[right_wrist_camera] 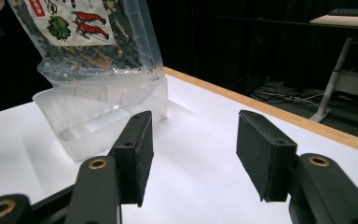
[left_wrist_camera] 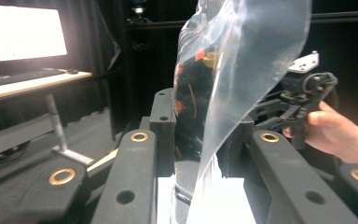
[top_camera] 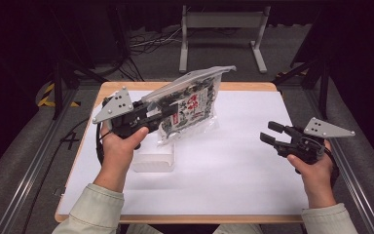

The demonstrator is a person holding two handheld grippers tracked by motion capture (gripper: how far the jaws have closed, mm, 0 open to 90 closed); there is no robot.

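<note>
I am holding the snack bag (top_camera: 187, 105) pinched in my left gripper (top_camera: 168, 113), lifted over the clear tray (top_camera: 153, 161) beneath it. My right gripper (top_camera: 271, 132), jaws spread and empty, is waiting well apart. Placing remains, I judge.

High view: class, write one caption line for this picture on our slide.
Left hand-held gripper holds a snack bag above a clear tray; right hand-held gripper waits open.

bag (top_camera: 190, 105): glossy clear plastic | container (top_camera: 153, 161): translucent plastic | table (top_camera: 243, 151): matt white, wood edge
</note>
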